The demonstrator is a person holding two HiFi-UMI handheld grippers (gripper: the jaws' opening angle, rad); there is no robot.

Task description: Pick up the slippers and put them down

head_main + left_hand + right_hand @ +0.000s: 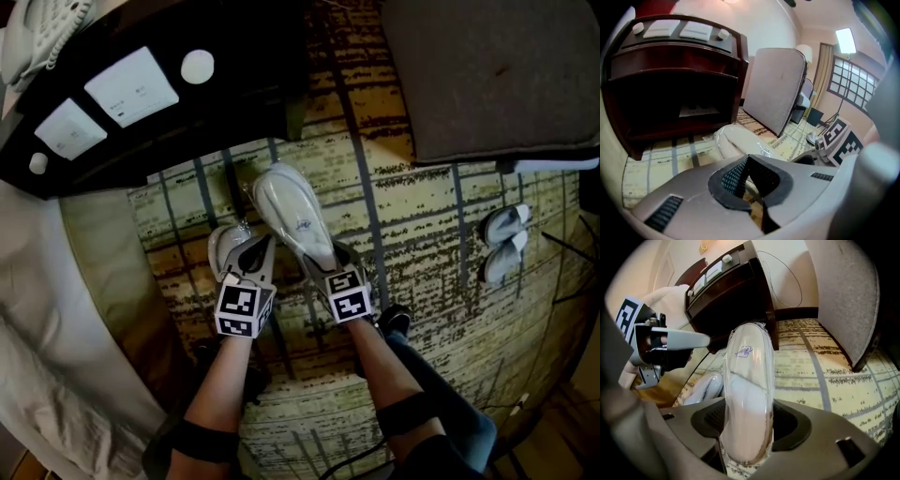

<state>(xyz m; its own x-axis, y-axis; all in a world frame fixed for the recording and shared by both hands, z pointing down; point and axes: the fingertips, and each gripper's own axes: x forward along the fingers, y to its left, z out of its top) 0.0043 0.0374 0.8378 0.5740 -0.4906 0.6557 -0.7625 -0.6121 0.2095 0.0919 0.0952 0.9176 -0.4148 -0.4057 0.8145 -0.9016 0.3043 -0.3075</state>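
Forearms enter from the lower edge of the head view, side by side, both tools angled down at the patterned carpet [422, 225]. I find the right hand-held gripper [319, 253] clamped on one end of a wrapped white slipper [291, 211]. In its own view the jaws press on either side of that slipper [747, 380], which stands out ahead of them toward the top of the frame. The left hand-held gripper [247, 249] has its jaws closed together with nothing between them [750, 183]. A second slipper [225, 246] lies on the carpet just beside its tip, close to the left of the held one.

Surroundings: dark wooden cabinet [234, 94] at upper left, near the slippers; grey chair [487, 75] at upper right; white bed linen [56, 375] along the left edge. Another pair of slippers [506, 242] lies well apart at right.
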